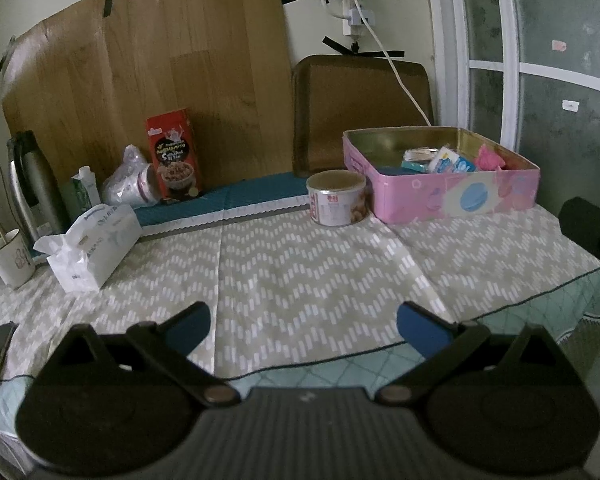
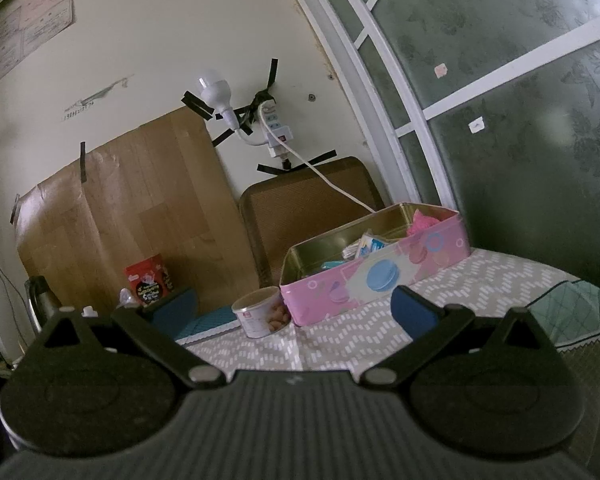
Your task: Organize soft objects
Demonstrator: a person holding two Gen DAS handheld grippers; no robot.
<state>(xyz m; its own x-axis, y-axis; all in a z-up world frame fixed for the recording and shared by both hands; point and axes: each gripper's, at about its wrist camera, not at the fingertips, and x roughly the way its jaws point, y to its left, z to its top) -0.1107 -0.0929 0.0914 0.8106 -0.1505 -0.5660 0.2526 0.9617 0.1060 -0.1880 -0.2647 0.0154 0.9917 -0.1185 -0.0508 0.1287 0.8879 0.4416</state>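
Patterned surface (image 1: 300, 264) under a taped wall; soft packets (image 1: 452, 162) inside pink tin (image 1: 456, 196), round can (image 1: 337, 198) touching its corner. Left claw (image 1: 303, 322) and right claw (image 2: 294, 308) spread wide, empty. Likely risk: nudging that can.

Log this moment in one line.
left gripper open, empty | right gripper open, empty | soft items in pink rectangular metal tin

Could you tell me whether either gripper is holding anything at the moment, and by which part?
Nothing is held: the left gripper and right gripper are both open and empty.
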